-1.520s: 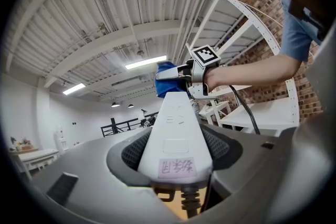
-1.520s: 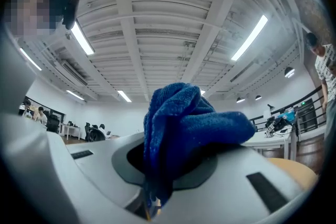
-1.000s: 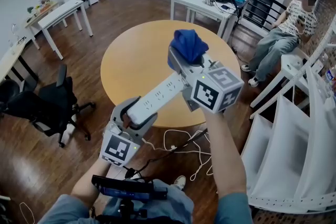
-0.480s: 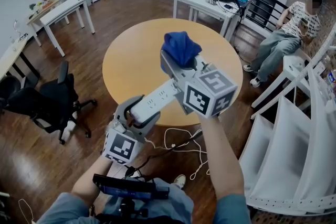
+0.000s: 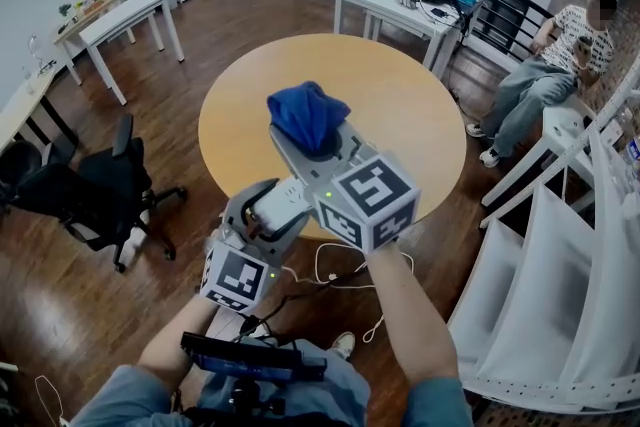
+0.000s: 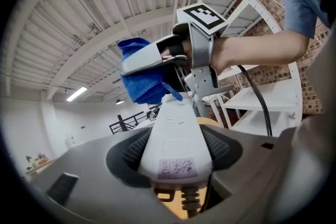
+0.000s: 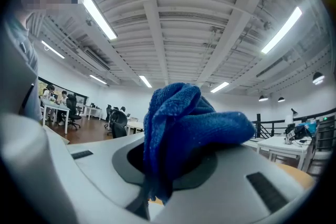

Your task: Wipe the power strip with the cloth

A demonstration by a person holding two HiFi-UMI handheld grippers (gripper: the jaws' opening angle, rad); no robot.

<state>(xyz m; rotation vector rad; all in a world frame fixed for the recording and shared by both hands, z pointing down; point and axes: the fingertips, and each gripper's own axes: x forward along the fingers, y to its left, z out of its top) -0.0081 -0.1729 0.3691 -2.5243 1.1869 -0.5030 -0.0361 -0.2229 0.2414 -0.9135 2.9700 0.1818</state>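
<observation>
The white power strip [image 5: 288,198] is held in the air above the table's near edge, with my left gripper [image 5: 262,220] shut on its cable end. In the left gripper view the strip [image 6: 176,139] runs away from me between the jaws, my left gripper [image 6: 176,157] clamping its sides. My right gripper [image 5: 312,147] is shut on a bunched blue cloth [image 5: 305,112] and lies over the strip, hiding most of its length. The cloth [image 6: 140,81] hangs onto the strip's far part, under the right gripper [image 6: 152,60]. The cloth [image 7: 184,128] fills my right gripper [image 7: 178,170].
A round wooden table [image 5: 400,105] lies below the grippers. White cables [image 5: 345,275] trail on the floor by my feet. A black office chair [image 5: 90,195] stands at the left, white shelving [image 5: 560,265] at the right, and a seated person [image 5: 545,65] beyond it.
My right gripper has slid with the cloth to the left and toward me along the strip, covering more of it. The left gripper and strip stayed put.
</observation>
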